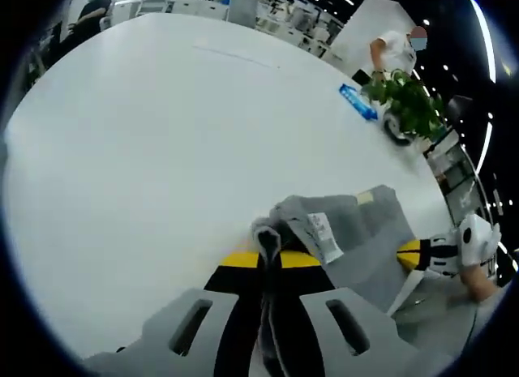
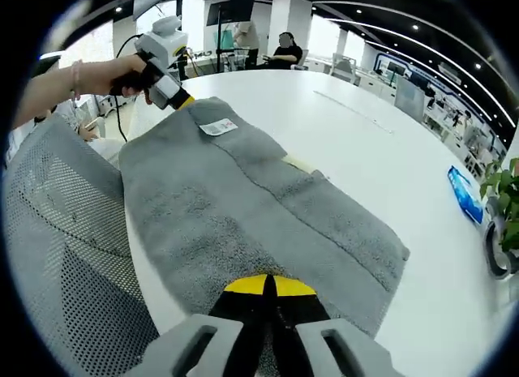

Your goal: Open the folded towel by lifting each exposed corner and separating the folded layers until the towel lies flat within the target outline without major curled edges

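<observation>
Towel (image 2: 243,207): grey terry cloth, lying on the white table (image 2: 365,142) along its near edge, beside a grey mesh chair back (image 2: 57,255). Most of it is spread out; a lengthwise seam and a darker band suggest one long strip is still folded over on the side away from the edge. A pale tan patch (image 2: 300,164) peeks out at that fold line; what it is cannot be told.

Handling, by judgement: soft, limp and light, with no stiffness, so it will drape and bunch wherever lifted; the pile should grip well and not slip. Best hold is a corner or hem, pinching one layer only where layers must part.

Care label (image 2: 217,127): white, sewn near the far corner; it also shows in the left gripper view (image 1: 324,237), just past the jaw tips.

Left gripper (image 1: 272,255): jaws pressed together, pinching a bunched corner of the towel lifted off the table. The right gripper view shows a person's hand carrying it at that far corner.

Right gripper (image 2: 268,289): jaws closed, tips at the near end of the towel; whether cloth is caught between them cannot be told.

Background: potted plant (image 1: 405,101) and blue packet (image 1: 358,102) at the table's far edge.
</observation>
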Demonstrator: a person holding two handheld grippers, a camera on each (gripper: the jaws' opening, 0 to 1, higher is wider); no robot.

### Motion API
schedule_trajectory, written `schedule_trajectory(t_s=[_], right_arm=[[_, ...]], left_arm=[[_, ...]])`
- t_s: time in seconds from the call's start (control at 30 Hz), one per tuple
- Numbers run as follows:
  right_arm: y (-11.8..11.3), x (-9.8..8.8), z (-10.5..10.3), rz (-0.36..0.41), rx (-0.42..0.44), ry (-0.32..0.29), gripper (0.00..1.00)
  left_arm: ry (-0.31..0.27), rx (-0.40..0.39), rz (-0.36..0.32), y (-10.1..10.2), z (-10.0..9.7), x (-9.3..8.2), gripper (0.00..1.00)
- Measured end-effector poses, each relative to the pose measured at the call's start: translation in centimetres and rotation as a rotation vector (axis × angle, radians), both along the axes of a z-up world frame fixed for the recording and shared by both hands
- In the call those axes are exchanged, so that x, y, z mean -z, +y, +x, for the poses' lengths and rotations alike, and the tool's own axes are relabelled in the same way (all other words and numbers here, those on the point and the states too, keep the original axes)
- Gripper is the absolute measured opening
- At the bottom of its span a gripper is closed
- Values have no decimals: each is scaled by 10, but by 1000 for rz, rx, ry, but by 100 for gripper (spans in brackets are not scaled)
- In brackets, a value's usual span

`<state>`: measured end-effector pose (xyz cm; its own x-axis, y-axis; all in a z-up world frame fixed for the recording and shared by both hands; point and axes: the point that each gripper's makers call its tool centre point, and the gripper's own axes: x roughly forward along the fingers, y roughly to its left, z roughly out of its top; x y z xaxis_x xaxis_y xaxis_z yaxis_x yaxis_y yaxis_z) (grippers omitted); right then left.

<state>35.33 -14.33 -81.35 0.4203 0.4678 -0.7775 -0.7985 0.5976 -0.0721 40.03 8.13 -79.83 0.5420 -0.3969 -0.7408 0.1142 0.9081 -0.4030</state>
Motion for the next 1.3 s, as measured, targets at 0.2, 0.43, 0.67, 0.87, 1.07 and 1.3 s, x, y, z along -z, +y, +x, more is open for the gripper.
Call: schedule_trajectory(t_s=[0.2, 0.43, 0.67, 0.87, 1.07, 1.3], right_arm=[[0, 0, 0, -1, -2, -1, 0], [0, -1, 0, -5, -11, -7, 0], [1, 0, 0, -26, -59, -31, 0], [2, 0, -1, -39, -93, -56, 0], [2, 0, -2, -16, -138, -65, 0], [3, 0, -2, -9, -118, -61, 0]], left_arm=[[6, 18, 41, 1, -1, 9, 5], [-10, 37, 69, 9, 3, 17, 6], [-36, 129, 155, 5, 2, 17, 6], [-46, 157, 200, 5, 2, 18, 6], [-40, 158, 193, 5, 2, 18, 6], [38, 100, 149, 8, 2, 15, 7]])
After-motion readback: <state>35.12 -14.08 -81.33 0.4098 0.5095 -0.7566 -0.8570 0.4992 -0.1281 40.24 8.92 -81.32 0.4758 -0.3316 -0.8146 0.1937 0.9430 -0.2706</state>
